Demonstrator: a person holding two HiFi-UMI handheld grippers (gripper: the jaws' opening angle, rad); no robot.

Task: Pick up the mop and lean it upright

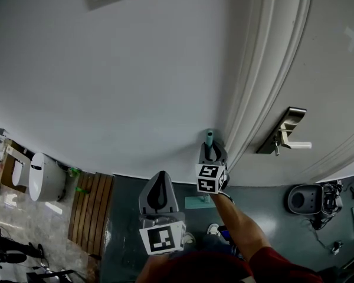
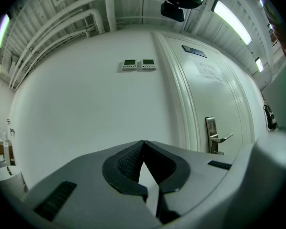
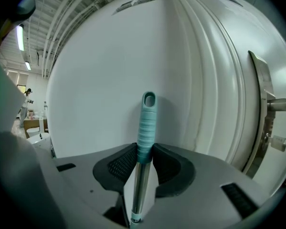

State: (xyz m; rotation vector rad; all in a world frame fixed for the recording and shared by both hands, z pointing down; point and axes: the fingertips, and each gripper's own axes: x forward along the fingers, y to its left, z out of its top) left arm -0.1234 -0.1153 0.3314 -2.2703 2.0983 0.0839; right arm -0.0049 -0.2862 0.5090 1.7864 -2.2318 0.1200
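Note:
The mop shows as a metal pole with a ribbed teal grip that ends in a hanging loop. It stands nearly upright, close to the white wall beside the door frame. My right gripper is shut on the pole just below the teal grip; in the head view the gripper is seen from above, with the teal handle tip poking out near the wall. A pale green flat piece lies on the floor below it, perhaps the mop head. My left gripper is shut and empty, level, facing the wall.
A white door with a metal lever handle stands right of the moulded door frame. Two wall controllers hang high up. On the floor are a white bin, a wooden slatted mat and a round grey device.

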